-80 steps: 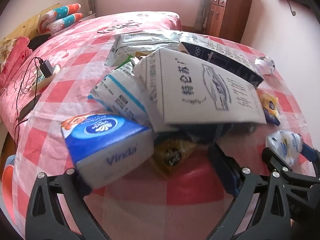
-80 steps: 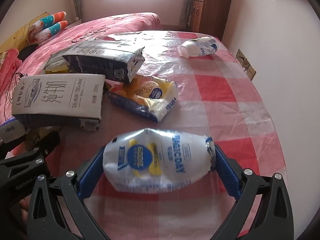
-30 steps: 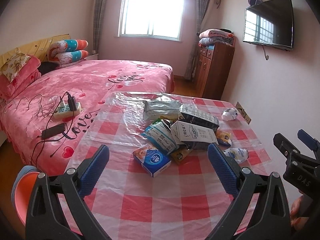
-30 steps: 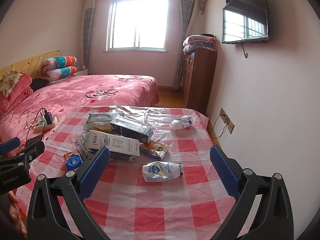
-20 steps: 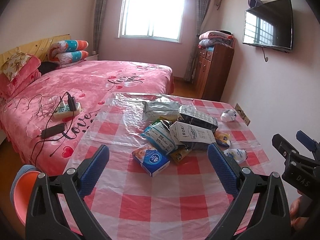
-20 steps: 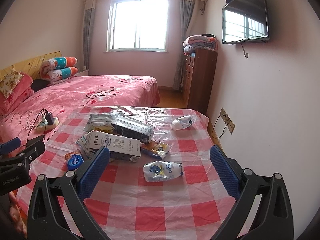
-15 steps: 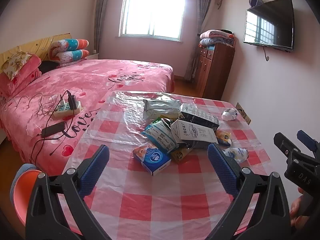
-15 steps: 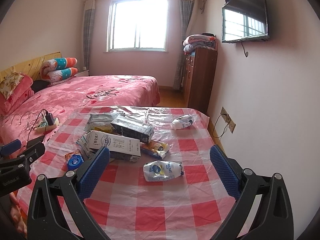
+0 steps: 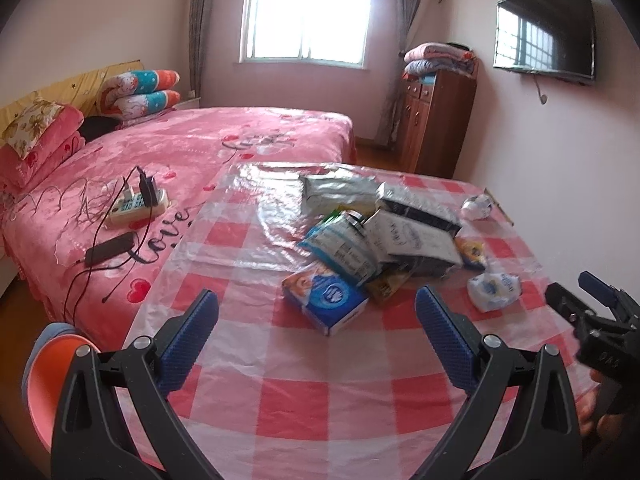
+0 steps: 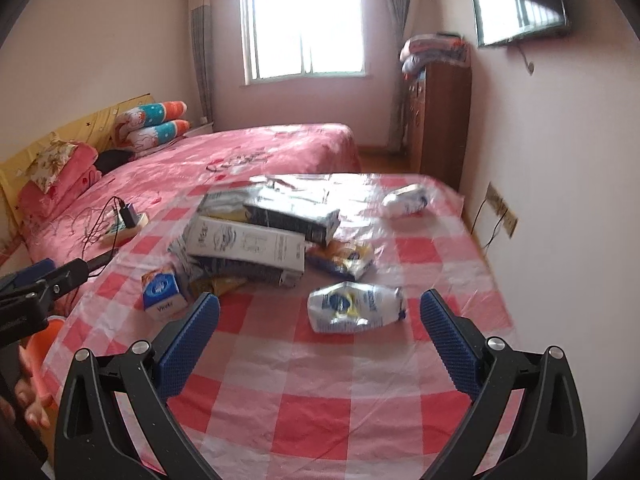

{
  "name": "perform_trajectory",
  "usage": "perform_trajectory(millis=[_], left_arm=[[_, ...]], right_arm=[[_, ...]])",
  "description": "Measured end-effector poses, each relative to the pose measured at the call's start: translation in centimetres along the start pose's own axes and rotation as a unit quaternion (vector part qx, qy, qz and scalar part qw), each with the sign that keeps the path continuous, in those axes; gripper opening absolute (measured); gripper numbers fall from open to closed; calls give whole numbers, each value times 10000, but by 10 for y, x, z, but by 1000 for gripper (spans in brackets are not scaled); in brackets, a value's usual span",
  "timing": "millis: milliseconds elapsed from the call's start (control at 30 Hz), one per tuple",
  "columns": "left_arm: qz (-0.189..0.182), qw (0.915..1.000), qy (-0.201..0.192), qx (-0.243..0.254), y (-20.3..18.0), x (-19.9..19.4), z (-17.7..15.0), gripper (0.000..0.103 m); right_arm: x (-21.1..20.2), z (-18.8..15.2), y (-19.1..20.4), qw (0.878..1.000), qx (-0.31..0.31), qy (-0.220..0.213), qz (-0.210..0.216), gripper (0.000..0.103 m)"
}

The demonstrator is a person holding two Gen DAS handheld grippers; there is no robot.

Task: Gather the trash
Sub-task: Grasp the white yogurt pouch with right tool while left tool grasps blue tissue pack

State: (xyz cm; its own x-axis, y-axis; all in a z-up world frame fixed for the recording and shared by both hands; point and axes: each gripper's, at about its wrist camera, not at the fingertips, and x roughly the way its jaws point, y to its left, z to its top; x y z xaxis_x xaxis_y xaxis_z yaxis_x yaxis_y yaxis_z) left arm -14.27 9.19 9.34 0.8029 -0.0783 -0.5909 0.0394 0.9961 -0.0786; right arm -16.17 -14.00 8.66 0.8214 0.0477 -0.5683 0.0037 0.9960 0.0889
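Note:
A pile of trash lies on the red-checked table. It holds a blue tissue box, a white carton, a black carton and a silver bag. A crumpled white-and-blue pouch lies apart, right of the pile, with a yellow snack bag behind it. A second white pouch lies far back on the right. My left gripper is open and empty above the near table, short of the tissue box. My right gripper is open and empty, just short of the crumpled pouch.
A pink bed runs along the table's left, carrying a power strip and a phone. An orange basin sits low at the left. A wooden cabinet and a wall socket are on the right.
Both grippers drew far back from the pile, leaving the crumpled pouch that lay between the right fingers on the table. In the last half second both have come closer to the table again.

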Motion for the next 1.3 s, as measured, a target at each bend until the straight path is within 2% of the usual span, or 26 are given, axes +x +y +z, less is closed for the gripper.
perform_trajectory(millis=[200,300,467,867,1133,1300], left_arm=[[8,9989,444,-172,12,30,-10,99],[-15,9968,733,-316,14,48,-16,99],[-59,9938,976,-535,14,71,-20,99],[100,9911,1173,-622,1,111,-9,99],[326,9903,1264,-480,-7,129,-2,98],[388,9891,1311,-548,-7,134,-2,81]], right_arm=[[27,-8,-26,9972,587,439,150,99],[42,-13,-34,9952,709,653,197,99],[65,-14,-45,9921,873,880,197,99],[104,4,-42,9927,469,1043,373,99],[131,6,-39,9892,239,1387,413,99],[138,6,-32,9879,40,1525,295,96]])
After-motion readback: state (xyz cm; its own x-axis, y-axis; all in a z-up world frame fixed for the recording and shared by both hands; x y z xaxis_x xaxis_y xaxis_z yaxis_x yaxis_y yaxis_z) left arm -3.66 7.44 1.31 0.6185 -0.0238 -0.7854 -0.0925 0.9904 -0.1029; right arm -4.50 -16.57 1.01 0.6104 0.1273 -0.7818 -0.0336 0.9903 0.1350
